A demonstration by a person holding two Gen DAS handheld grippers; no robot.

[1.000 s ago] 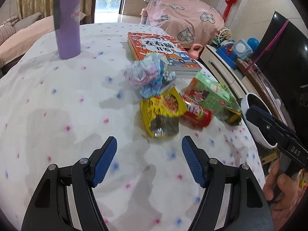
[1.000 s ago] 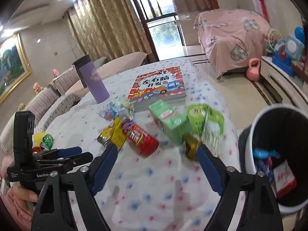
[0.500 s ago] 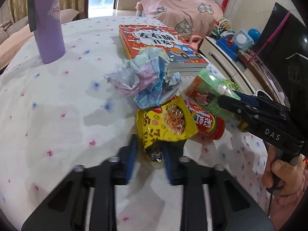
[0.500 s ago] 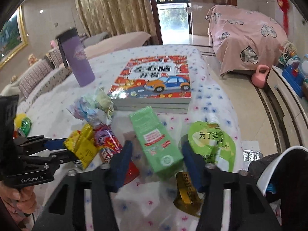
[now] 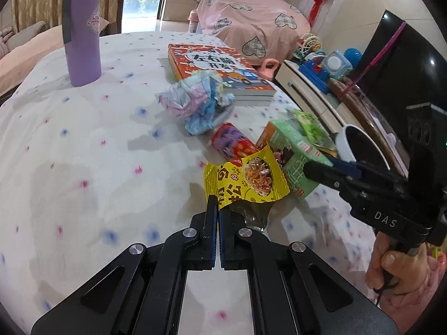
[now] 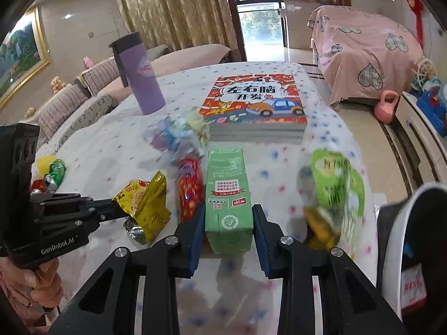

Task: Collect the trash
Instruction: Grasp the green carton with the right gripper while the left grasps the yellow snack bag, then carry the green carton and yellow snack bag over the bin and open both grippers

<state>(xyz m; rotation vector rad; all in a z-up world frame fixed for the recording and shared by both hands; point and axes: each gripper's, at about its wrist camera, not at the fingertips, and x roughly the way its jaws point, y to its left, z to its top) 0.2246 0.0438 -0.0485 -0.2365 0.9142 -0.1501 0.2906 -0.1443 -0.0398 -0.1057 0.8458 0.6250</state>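
Right wrist view: right gripper [image 6: 228,223] clamps green rectangular carton [image 6: 226,195]; left gripper [image 5: 218,209] pinches crinkly yellow snack wrapper [image 5: 245,181]. Lift both clear before swinging to white round bin [image 6: 405,251].

Bright daylight from the window [image 6: 261,14]; fisheye edges dark, bent; green wrapper [image 6: 333,192] smeared, probably motion blur.

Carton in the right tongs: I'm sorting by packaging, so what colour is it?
Green, with a small red label. The carton shows best in the right wrist view.
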